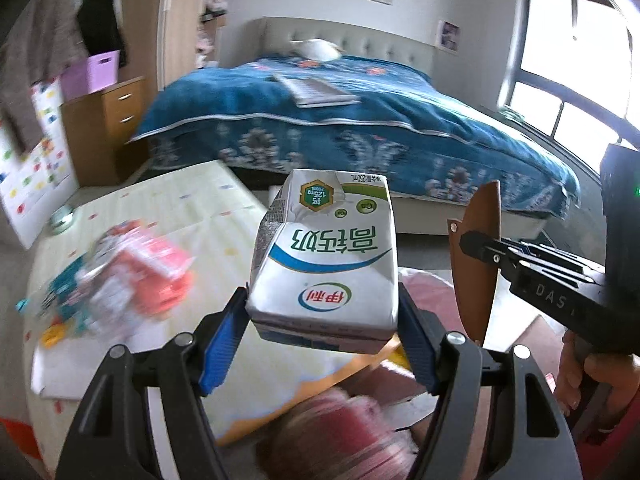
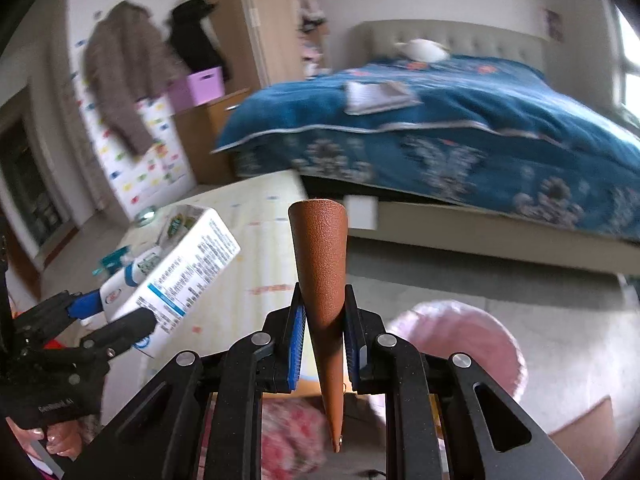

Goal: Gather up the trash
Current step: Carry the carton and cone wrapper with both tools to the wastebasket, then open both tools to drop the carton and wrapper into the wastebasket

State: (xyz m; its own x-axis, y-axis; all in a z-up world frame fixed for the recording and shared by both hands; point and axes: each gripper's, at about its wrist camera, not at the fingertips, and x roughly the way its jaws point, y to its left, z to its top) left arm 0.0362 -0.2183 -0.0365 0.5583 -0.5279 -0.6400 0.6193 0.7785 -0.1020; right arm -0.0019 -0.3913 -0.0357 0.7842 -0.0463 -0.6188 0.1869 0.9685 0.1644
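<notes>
Held: we have a dented milk carton clamped by its bottom end in the left gripper; the right gripper is closed on a brown cone-shaped piece.

Risk: the carton may tip out, being gripped only at its end; the tapered cone may slide.

Near: blurred pink-red items below, pink bin.

Beyond: play mat with scattered packets, then bed.

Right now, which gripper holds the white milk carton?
The left gripper, clamping the white milk carton; the right gripper holds a brown cone-shaped sheath.
</notes>
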